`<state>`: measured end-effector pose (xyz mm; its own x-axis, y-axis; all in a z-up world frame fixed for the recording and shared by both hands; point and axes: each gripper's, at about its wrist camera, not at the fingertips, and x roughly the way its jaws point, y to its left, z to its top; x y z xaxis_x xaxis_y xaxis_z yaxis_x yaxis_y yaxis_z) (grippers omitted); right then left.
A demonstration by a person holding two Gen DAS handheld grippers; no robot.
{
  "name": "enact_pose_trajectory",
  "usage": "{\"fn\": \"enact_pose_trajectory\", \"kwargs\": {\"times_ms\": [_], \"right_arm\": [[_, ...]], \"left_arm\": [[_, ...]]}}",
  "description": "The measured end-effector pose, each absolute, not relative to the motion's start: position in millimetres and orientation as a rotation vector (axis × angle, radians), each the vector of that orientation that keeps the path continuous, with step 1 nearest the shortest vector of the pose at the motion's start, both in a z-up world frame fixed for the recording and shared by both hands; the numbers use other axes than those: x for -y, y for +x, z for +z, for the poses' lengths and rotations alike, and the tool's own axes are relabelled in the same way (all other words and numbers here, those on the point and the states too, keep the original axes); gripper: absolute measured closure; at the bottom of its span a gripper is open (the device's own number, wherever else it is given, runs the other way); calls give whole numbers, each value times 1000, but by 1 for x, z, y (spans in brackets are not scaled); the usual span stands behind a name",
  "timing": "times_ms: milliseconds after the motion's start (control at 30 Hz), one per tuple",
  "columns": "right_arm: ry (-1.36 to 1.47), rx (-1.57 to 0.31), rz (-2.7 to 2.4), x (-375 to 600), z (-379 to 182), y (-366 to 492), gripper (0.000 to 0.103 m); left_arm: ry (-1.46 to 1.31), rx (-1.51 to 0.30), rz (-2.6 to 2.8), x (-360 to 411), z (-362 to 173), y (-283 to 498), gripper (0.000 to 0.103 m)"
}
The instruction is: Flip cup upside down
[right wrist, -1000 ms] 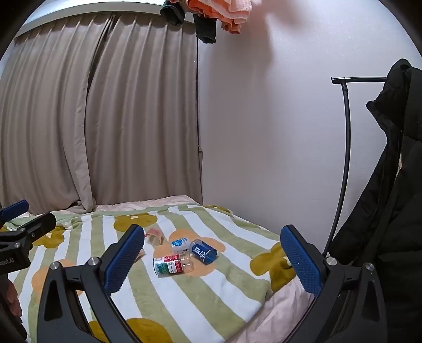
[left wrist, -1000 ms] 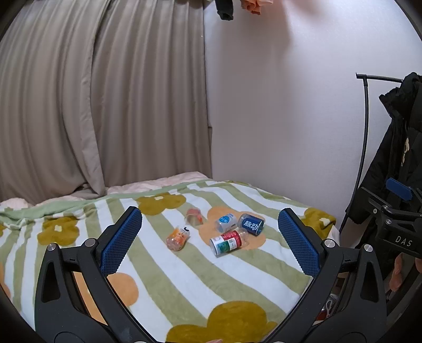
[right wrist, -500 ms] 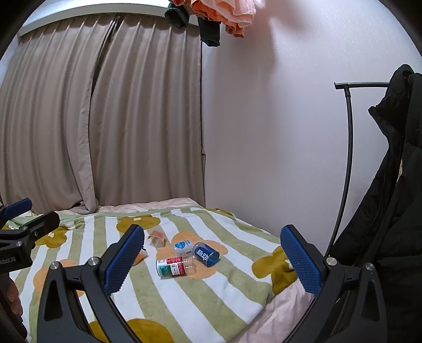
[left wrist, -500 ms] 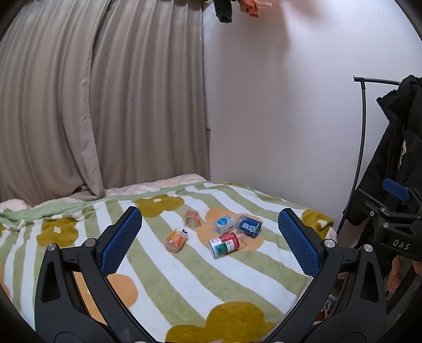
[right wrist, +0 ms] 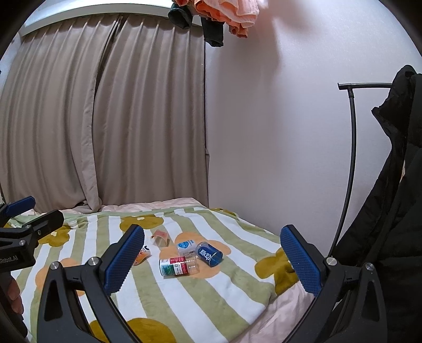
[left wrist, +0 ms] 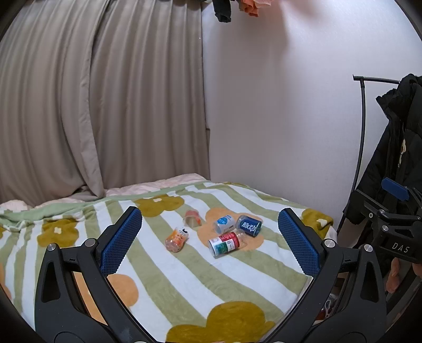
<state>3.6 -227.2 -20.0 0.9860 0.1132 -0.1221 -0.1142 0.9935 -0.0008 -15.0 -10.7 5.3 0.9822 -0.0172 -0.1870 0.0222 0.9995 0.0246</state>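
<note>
Several small clear plastic cups lie on their sides on a striped flower blanket (left wrist: 184,285): an orange-printed cup (left wrist: 177,238), a pink cup (left wrist: 192,217), a white-and-blue cup (left wrist: 223,223), a dark blue cup (left wrist: 248,225) and a red-and-green cup (left wrist: 226,243). The right wrist view shows the same cluster, with the red-and-green cup (right wrist: 178,266) nearest and the dark blue cup (right wrist: 209,253) beside it. My left gripper (left wrist: 208,211) is open, well short of the cups and holding nothing. My right gripper (right wrist: 212,228) is open too, also apart from them.
The blanket covers a bed against a white wall (left wrist: 277,118), with beige curtains (left wrist: 92,105) behind. A black coat (right wrist: 395,211) hangs on a thin metal rack (right wrist: 348,158) to the right of the bed. Clothes (right wrist: 224,15) hang overhead. The bed's right edge (right wrist: 279,295) drops off.
The right wrist view has risen and tilted up a little, showing more of the hanging clothes. The cups have not moved and both grippers have stayed open.
</note>
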Motion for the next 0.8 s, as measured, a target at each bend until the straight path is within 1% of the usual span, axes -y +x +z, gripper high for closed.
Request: {"fn": "enact_pose_trajectory", "kwargs": {"times_ms": [800], "right_arm": [[-9, -132, 120, 223, -23, 1, 0]], "left_arm": [[26, -191, -22, 9, 4, -17, 0]]}}
